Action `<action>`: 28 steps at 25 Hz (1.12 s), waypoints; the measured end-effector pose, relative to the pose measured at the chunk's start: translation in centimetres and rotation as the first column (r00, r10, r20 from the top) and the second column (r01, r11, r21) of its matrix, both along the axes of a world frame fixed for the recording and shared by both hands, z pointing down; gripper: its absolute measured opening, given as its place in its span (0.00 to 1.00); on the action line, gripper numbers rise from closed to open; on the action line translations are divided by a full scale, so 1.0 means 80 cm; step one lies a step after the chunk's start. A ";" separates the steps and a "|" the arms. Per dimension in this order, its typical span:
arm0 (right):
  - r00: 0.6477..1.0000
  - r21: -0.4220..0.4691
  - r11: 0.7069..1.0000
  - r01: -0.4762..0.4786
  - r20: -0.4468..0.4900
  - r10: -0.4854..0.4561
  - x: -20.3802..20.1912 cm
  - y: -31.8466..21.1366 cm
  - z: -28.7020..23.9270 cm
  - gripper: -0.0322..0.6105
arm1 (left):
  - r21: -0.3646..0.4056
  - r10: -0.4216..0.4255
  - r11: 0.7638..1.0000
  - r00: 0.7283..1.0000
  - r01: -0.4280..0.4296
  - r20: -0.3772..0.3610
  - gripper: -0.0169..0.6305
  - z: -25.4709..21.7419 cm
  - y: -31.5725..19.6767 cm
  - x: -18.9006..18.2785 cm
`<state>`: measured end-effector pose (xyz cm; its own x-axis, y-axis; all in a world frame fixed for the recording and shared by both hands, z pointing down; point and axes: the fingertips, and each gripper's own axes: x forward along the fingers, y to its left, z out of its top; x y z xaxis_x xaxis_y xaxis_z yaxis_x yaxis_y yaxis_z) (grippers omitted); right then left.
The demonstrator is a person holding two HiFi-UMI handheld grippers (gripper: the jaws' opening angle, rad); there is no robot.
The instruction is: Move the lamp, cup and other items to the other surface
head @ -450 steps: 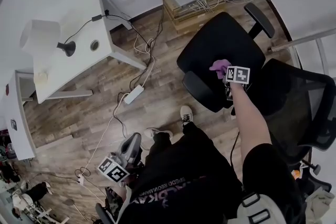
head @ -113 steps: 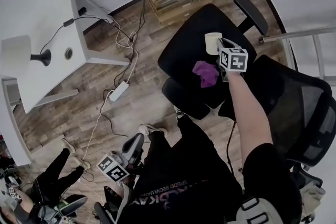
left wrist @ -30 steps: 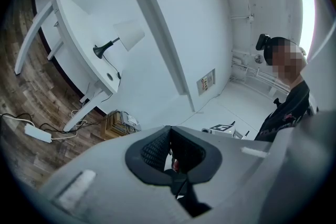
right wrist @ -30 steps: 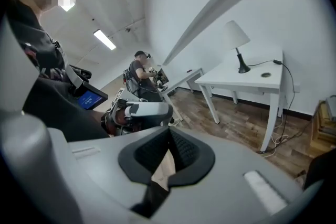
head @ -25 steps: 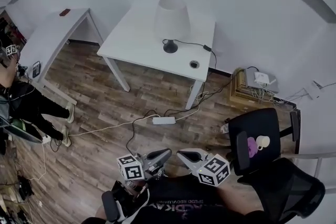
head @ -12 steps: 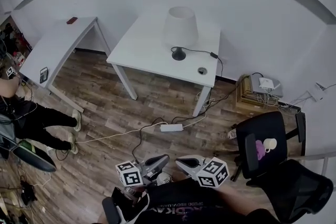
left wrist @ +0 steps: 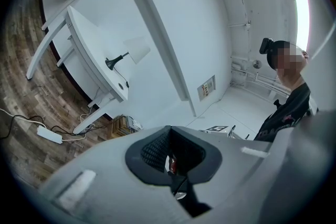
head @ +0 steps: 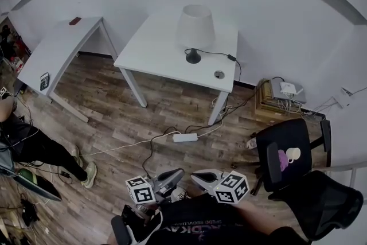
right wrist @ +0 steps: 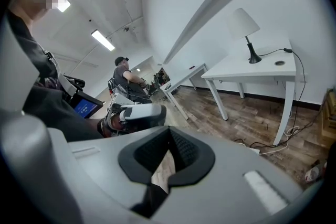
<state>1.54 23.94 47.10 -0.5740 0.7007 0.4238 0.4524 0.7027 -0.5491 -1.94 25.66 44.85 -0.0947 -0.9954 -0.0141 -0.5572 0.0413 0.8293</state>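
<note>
Likely, with the left gripper (head: 176, 173) and right gripper (head: 196, 175) both clenched empty near the body, the lamp (head: 195, 28) on the white table (head: 155, 50) could topple if its cord (head: 209, 53) snags when lifted; it stands upright, long axis vertical, shade uppermost, well apart from the cup (head: 292, 153) on the chair (head: 298, 132).

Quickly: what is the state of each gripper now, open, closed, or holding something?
Left gripper: closed, holding nothing.
Right gripper: closed, holding nothing.
</note>
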 end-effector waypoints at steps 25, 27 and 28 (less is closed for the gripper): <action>1.000 0.014 1.000 0.028 0.001 -0.028 -0.008 0.027 0.000 0.06 | 0.021 -0.048 0.999 0.999 0.048 -0.020 0.02 0.003 0.028 -0.016; 0.999 0.016 0.999 0.032 0.002 -0.032 -0.009 0.032 0.000 0.06 | 0.018 -0.059 0.998 0.998 0.060 -0.038 0.02 0.007 0.033 -0.017; 0.999 0.017 0.999 0.034 0.002 -0.034 -0.009 0.034 0.001 0.06 | 0.018 -0.067 0.998 0.997 0.068 -0.049 0.02 0.009 0.036 -0.018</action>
<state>0.80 26.63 47.14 -0.5512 0.7123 0.4345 0.4776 0.6963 -0.5358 -3.41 28.54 45.58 -0.1622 -0.9864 -0.0272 -0.5133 0.0608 0.8560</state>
